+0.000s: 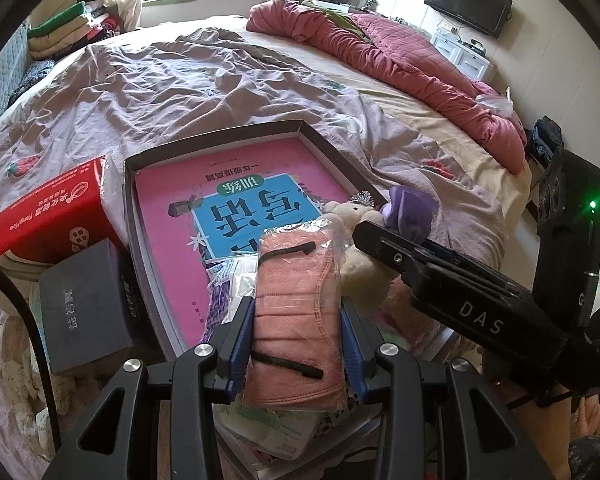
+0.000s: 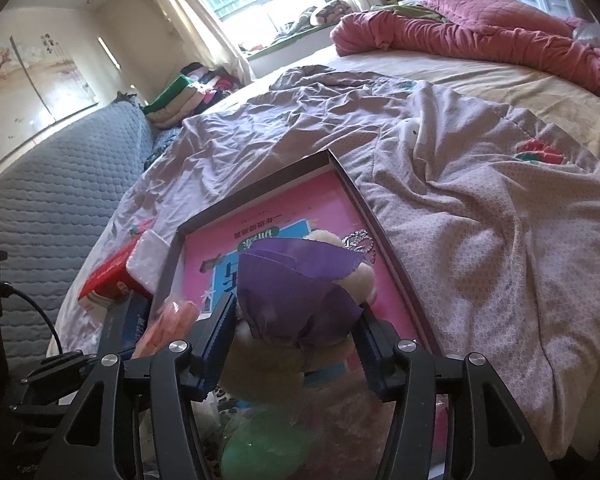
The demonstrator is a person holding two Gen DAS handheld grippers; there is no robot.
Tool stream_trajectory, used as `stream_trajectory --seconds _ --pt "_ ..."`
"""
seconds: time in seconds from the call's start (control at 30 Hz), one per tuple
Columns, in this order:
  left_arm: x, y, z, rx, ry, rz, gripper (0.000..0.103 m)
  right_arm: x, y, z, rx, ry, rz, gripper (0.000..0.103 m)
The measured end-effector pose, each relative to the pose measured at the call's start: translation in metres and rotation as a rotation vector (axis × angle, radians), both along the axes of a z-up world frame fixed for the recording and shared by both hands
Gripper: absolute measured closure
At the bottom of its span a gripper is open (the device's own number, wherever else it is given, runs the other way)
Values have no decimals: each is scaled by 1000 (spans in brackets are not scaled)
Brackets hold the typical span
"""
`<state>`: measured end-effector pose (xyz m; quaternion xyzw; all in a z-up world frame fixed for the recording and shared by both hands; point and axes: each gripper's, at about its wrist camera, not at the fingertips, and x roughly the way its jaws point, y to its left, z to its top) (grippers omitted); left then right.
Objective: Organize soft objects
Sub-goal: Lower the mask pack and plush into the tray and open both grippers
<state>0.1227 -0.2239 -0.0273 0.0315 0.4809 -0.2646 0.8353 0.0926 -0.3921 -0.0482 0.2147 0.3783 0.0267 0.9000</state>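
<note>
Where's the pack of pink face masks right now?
In the left wrist view, the pink mask pack sits low and central between the left gripper fingers, over the box's near edge, beside the plush toy.

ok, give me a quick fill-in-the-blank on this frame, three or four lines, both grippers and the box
1. The left gripper is shut on a wrapped pack of ____-coloured face masks.
2. The plush toy between the right gripper's fingers wears a ____ dress.
3. The book lying in the shallow box has a ____ cover.
4. The red carton lies on the ____, beside the box.

Missing words: pink; purple; pink; bed
</note>
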Motion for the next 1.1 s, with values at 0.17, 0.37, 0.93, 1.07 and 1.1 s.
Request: stream_trajectory --seconds 0.17,0.37,0.93,1.07,1.1 --pt "1 -1 0 0 -1 1 62 -1 -1 0 -14 0 -14 40" --pt "2 -1 0 -1 0 -4 62 -2 -4 1 -29 4 -33 32" --pt "0 -8 -2 45 -25 -13 62 -9 -11 7 -20 -11 -58 31" --pt "-1 -9 -2 61 -35 -13 62 -9 -11 8 -20 -13 -58 30" --pt "-1 -9 -3 70 -39 -12 61 -9 -11 8 -21 -13 -59 30"
